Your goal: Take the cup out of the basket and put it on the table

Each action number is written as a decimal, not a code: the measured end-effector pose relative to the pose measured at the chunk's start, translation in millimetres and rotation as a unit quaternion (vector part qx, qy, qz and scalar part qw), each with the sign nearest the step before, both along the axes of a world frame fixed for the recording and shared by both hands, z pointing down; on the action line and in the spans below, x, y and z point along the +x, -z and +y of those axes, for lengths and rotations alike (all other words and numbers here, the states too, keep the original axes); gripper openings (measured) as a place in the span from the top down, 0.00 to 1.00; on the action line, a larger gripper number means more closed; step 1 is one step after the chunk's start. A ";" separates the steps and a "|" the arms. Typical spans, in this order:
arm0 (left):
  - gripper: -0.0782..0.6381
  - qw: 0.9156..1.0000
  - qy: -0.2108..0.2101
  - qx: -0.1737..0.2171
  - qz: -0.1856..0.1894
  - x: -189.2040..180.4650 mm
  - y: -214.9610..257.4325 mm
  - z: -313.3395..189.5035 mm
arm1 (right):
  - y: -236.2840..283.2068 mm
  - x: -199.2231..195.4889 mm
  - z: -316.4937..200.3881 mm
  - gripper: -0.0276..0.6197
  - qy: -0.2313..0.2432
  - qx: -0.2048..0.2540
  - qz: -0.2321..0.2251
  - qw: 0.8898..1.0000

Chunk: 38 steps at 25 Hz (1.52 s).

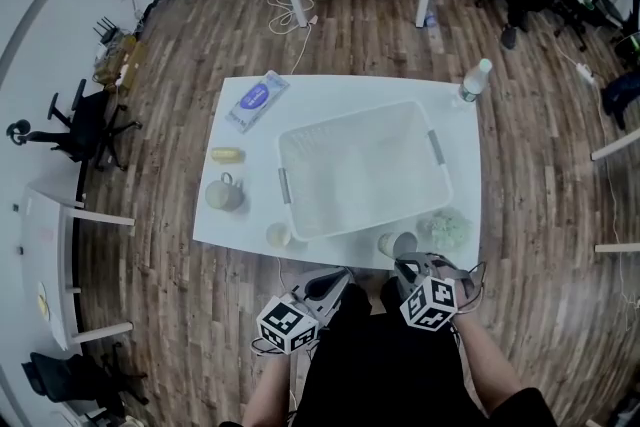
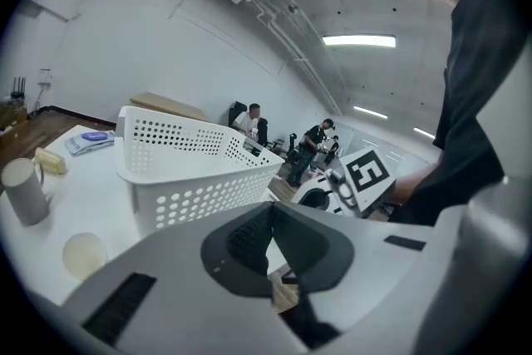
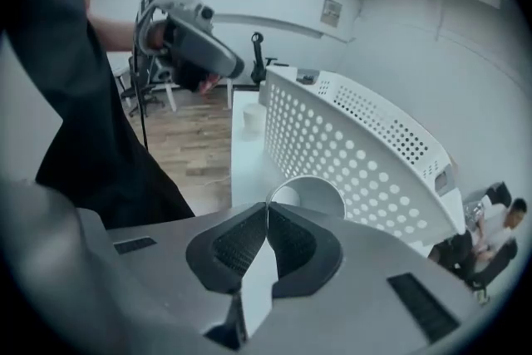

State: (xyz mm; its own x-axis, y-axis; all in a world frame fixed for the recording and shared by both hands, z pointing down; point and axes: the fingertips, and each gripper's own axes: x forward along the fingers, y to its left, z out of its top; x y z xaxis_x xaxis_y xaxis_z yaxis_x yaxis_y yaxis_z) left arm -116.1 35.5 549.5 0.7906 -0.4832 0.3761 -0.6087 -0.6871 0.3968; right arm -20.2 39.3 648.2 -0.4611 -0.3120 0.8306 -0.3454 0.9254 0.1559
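Observation:
The white cup (image 1: 397,244) is outside the white perforated basket (image 1: 362,167), on the table's front edge by the basket's near right corner. My right gripper (image 1: 407,262) reaches it from the front. In the right gripper view the jaws (image 3: 267,210) are pressed together with the cup's thin rim (image 3: 306,192) pinched at their tips. My left gripper (image 1: 340,277) hangs in front of the table's edge, close to the body. Its jaws (image 2: 271,208) are shut with nothing between them. The basket (image 2: 195,166) looks empty from above.
On the table's left side lie a wipes pack (image 1: 257,99), a yellow item (image 1: 227,155), a grey mug (image 1: 224,192) and a small cream round thing (image 1: 279,235). A green fuzzy item (image 1: 450,228) sits right of the cup; a bottle (image 1: 475,80) stands at the far right corner.

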 end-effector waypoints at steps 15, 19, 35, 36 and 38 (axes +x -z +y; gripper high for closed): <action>0.88 0.998 -0.023 0.001 -0.057 1.8 -18.8 3.8 | -75.3 8.5 5.3 0.91 0.118 -0.013 0.197 0.973; 0.88 0.998 -0.031 -0.001 -0.060 4.8 -20.7 3.6 | -74.0 5.4 5.7 0.90 0.124 -0.008 0.196 0.973; 0.88 0.999 -0.014 0.040 -0.021 7.4 10.6 -11.6 | 68.1 -10.3 -15.6 0.72 -0.036 -0.004 -0.110 0.993; 0.88 0.999 -0.009 0.046 -0.014 7.7 17.2 -14.0 | 85.0 -13.5 -18.7 0.72 -0.050 -0.001 -0.153 0.987; 0.88 0.998 -0.004 0.064 -0.004 10.1 33.0 -18.9 | 116.1 -18.3 -23.9 0.76 -0.071 0.003 -0.228 0.971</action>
State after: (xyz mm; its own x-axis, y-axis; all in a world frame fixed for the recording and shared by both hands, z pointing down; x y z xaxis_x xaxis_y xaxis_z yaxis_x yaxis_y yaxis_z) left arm -105.9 16.6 516.5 0.7915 -0.5219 0.3180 -0.6063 -0.7360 0.3012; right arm -38.6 15.4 532.0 -0.7327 -0.4039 0.5478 -0.5035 0.8632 -0.0371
